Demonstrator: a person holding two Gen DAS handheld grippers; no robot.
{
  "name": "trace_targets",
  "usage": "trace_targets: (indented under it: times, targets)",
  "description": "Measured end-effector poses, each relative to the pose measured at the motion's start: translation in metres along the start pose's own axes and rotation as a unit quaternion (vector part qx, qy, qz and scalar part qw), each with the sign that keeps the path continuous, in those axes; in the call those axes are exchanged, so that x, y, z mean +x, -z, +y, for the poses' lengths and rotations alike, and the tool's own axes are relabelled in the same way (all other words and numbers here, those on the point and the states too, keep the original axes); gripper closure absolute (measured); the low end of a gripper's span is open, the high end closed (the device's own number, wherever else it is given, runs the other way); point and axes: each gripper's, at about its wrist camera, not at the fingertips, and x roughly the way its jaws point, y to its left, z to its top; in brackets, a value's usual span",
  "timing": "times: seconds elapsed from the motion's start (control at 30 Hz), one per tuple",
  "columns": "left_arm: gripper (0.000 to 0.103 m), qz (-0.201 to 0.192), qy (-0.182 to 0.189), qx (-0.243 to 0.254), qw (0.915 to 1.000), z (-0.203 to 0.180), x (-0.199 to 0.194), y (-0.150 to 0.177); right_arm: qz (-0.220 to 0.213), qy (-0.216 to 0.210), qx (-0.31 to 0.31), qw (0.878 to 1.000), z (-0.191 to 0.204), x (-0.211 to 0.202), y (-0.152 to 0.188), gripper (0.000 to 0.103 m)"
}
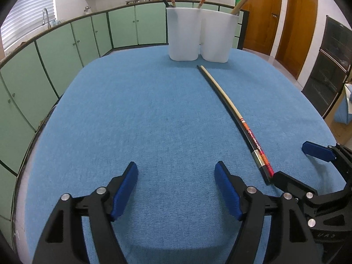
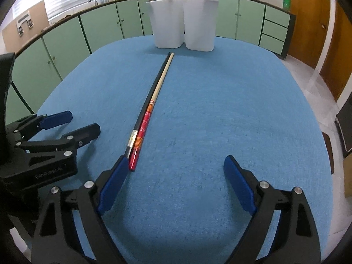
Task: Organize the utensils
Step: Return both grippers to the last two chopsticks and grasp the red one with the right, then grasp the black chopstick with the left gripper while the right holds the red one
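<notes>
both grippers' jaws spread, empty, flanking two chopsticks (image 2: pixel 151 107) on blue cloth (image 2: pixel 220 110).

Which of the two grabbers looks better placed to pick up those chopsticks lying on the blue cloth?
Probably the right gripper. The near ends of the black chopstick and the red-and-cream chopstick lie right by its left fingertip. The left gripper is open over bare blue cloth, off to the side.

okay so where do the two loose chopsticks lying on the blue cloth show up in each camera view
Left wrist view: the loose chopsticks run right of centre, from near the white holders down to the right gripper.
Right wrist view: the pair lies left of centre, its near end beside the left finger pad.
Shared landmark: the two white holders at the cloth's far edge.
</notes>
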Motion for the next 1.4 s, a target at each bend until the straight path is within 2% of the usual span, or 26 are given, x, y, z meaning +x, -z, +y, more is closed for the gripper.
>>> trace_targets:
  times: [0.2,0.37,0.5,0.6,0.67,0.7,0.77,0.8,0.87,0.9,1.03,1.4]
  targets:
    - [0.030,0.000,-0.001,-0.001,1.0000,0.001,0.002,-0.001,0.005,0.012,-0.017,1.000,0.006,0.005,-0.002,0.017]
    - [0.030,-0.001,0.000,-0.012,0.9999,0.005,0.002,0.000,-0.001,0.040,0.009,0.999,-0.005,0.002,-0.002,0.026]
    - [0.030,-0.002,0.000,-0.016,0.9999,0.006,0.001,0.000,-0.006,0.042,0.015,0.999,-0.009,-0.004,0.003,0.032]
    - [0.030,-0.002,-0.004,-0.013,0.9999,0.005,0.001,-0.001,-0.008,0.004,0.020,1.000,-0.005,-0.005,0.006,0.044]
    - [0.030,-0.003,-0.003,-0.015,0.9999,0.006,0.001,-0.001,-0.010,0.004,0.007,1.000,0.003,-0.004,0.006,0.059]
    - [0.030,-0.003,-0.003,-0.018,0.9998,0.007,0.001,-0.001,-0.011,0.003,0.003,1.000,0.005,-0.004,0.006,0.061]
    - [0.030,-0.004,-0.002,-0.021,0.9998,0.008,0.000,0.000,-0.013,-0.005,0.003,1.000,0.006,-0.003,0.005,0.074]
    - [0.030,-0.004,-0.004,-0.021,0.9998,0.008,0.000,0.000,-0.013,-0.007,0.003,1.000,0.007,-0.003,0.004,0.077]
    - [0.030,-0.003,-0.007,-0.018,0.9998,0.007,0.000,0.000,-0.013,-0.015,0.002,1.000,0.008,-0.003,0.004,0.093]
    - [0.030,-0.003,-0.009,-0.016,0.9998,0.006,0.000,0.000,-0.013,-0.018,0.002,1.000,0.009,-0.004,0.005,0.097]
    - [0.030,-0.005,-0.004,-0.013,0.9999,0.002,-0.002,0.001,-0.016,-0.020,0.006,1.000,0.007,-0.007,0.006,0.098]
    - [0.030,-0.014,0.051,0.005,0.9986,-0.035,-0.010,0.002,-0.022,0.019,0.064,0.998,-0.032,-0.017,0.017,0.098]
